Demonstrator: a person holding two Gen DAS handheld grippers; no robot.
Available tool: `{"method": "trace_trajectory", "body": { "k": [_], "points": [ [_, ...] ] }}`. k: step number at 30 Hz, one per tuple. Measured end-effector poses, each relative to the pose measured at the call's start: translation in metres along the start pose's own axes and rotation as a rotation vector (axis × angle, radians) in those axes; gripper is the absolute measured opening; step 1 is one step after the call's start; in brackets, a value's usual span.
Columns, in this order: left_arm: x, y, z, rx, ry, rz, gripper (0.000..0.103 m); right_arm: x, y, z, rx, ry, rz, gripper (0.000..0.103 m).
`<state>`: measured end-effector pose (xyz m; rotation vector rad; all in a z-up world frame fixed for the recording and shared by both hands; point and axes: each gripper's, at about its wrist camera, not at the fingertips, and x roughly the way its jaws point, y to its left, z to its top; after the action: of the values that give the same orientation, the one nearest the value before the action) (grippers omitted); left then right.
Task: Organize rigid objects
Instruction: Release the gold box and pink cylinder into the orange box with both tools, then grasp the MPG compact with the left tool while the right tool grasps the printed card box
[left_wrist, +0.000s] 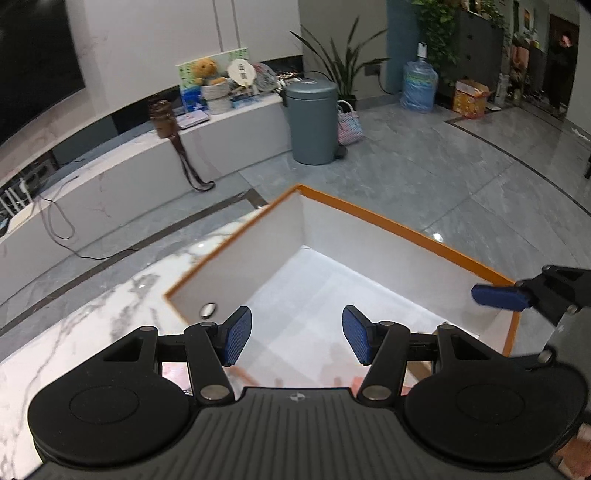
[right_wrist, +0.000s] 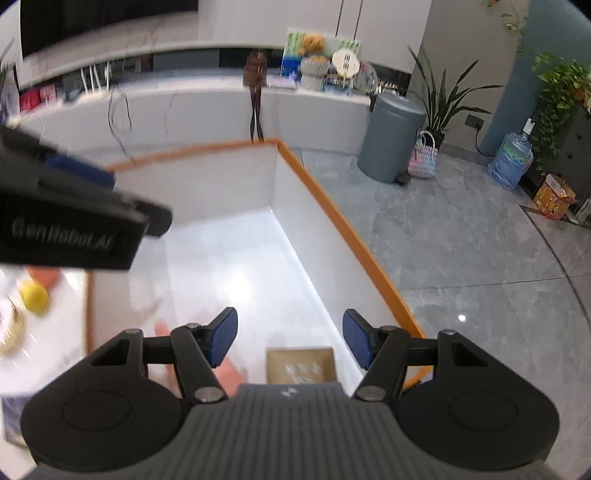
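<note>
- Grey marble floor tiles (left_wrist: 424, 166) fill the background, with a long white ledge (left_wrist: 122, 181) along the wall at 10 o'clock and a grey lidded bin (left_wrist: 314, 122) at 12 o'clock beside a woven basket (left_wrist: 349, 123).
- On my white marbled desk (left_wrist: 92, 317) stands a white box with an orange rim (left_wrist: 388, 221), open at the top.
- My left tongs (left_wrist: 297, 336) hang over the box interior, jaws parted to a middling gap, nothing between the blue pads (left_wrist: 238, 336).
- My right tongs (right_wrist: 290, 341) also sit over the box, jaws at a similar middling gap, empty.
- From the left wrist view, I see the right tongs' blue fingertip reaching in at 3 o'clock over the box's rim.
- From the right wrist view, I see the left tongs' black body at 9 o'clock, blurred.
- A tan flat cardboard piece (right_wrist: 301, 363) lies on the box floor, just below the right tongs, against the right-hand wall.
- A pinkish object (right_wrist: 229, 376) lies in the box near the left pad; too blurred to name.
- A yellow round object (right_wrist: 33, 295) rests on the desk outside the box at 9 o'clock.
</note>
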<state>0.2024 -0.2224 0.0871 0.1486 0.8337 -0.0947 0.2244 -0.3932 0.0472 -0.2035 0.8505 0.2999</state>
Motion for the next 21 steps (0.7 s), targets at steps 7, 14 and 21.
{"method": "trace_trajectory", "body": {
  "k": [7,14,21],
  "points": [
    [-0.03,0.041,-0.012,-0.035,-0.017,0.036,0.071,-0.026,0.022,0.008,0.042,-0.113,0.03,0.063],
    [-0.059,0.093,-0.048,-0.104,-0.04,0.124,0.071,-0.051,0.045,0.01,0.085,-0.19,0.09,0.063],
    [-0.077,0.129,-0.096,-0.161,-0.065,0.145,0.074,-0.076,0.07,0.005,0.067,-0.264,0.132,0.063]
  ]
}}
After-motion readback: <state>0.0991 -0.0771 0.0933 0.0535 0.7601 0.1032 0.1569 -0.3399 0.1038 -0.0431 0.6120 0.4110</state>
